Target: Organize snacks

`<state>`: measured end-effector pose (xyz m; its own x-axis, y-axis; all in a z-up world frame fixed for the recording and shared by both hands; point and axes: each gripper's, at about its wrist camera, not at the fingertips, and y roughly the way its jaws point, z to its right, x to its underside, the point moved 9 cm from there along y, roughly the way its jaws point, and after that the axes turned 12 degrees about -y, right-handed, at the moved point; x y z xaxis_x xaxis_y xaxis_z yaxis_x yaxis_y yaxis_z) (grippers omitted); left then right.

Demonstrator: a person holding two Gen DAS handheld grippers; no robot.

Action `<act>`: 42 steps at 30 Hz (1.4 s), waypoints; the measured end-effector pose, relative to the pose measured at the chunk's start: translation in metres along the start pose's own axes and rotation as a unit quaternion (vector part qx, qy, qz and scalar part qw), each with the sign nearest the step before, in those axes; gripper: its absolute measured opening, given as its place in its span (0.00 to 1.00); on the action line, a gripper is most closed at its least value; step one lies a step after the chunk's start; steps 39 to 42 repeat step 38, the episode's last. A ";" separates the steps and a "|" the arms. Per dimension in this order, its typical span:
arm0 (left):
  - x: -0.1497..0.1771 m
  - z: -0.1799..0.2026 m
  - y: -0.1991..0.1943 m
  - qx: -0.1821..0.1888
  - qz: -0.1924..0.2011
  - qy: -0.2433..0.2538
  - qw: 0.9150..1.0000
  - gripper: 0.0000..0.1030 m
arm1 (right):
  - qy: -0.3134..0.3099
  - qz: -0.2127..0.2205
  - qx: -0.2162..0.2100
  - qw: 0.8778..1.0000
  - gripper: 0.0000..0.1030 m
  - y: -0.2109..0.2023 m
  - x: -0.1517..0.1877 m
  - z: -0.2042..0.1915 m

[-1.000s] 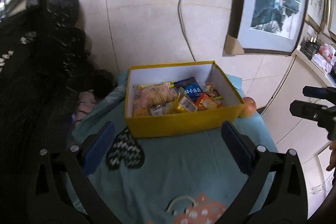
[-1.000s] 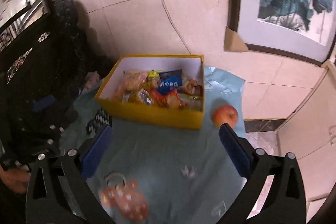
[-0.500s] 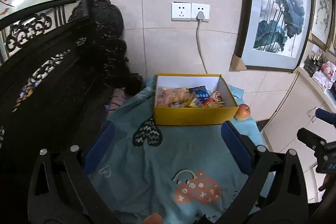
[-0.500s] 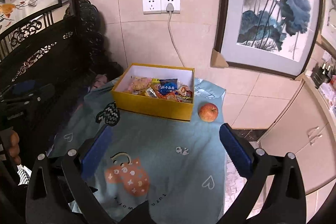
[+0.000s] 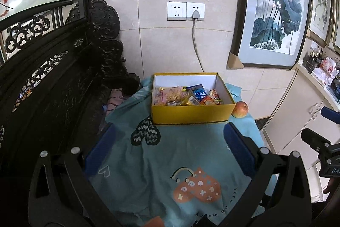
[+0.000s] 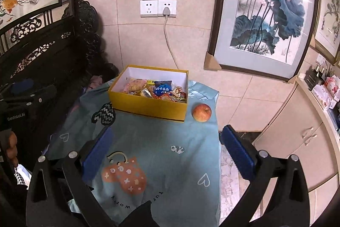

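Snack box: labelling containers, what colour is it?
Yellow outside, white inside; clearest in the right wrist view.

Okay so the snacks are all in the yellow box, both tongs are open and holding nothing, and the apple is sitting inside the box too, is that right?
Not quite. The apple sits outside the yellow box, on the blue cloth beside its right end; the right wrist view shows this. The rest holds: snacks in the box, left tongs and right tongs open and empty.

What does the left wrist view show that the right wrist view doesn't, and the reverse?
Only the left wrist view shows the right gripper, at its right edge. Only the right wrist view shows the left gripper, at its left edge, plus a small grey print on the cloth. Both show the yellow box of snacks, the apple beside it, and the teal cloth.
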<state>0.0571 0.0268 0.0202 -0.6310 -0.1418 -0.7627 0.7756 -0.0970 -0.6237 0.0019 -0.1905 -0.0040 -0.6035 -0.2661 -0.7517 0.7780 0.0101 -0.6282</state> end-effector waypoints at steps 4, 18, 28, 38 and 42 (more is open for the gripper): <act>0.001 -0.001 0.001 -0.006 -0.001 0.005 1.000 0.98 | 0.002 -0.001 0.001 1.000 0.99 0.000 0.001 0.000; 0.000 -0.004 0.001 -0.007 0.000 0.004 1.000 0.98 | 0.002 -0.003 0.000 1.000 0.99 0.001 0.001 -0.001; -0.005 -0.006 -0.004 -0.005 0.028 0.001 1.000 0.98 | 0.003 -0.004 0.000 1.000 0.99 0.002 0.002 0.000; -0.001 -0.003 0.000 -0.011 0.014 0.010 1.000 0.98 | 0.005 -0.003 0.002 1.000 0.99 0.003 0.003 0.003; -0.001 -0.003 0.000 -0.011 0.014 0.010 1.000 0.98 | 0.005 -0.003 0.002 1.000 0.99 0.003 0.003 0.003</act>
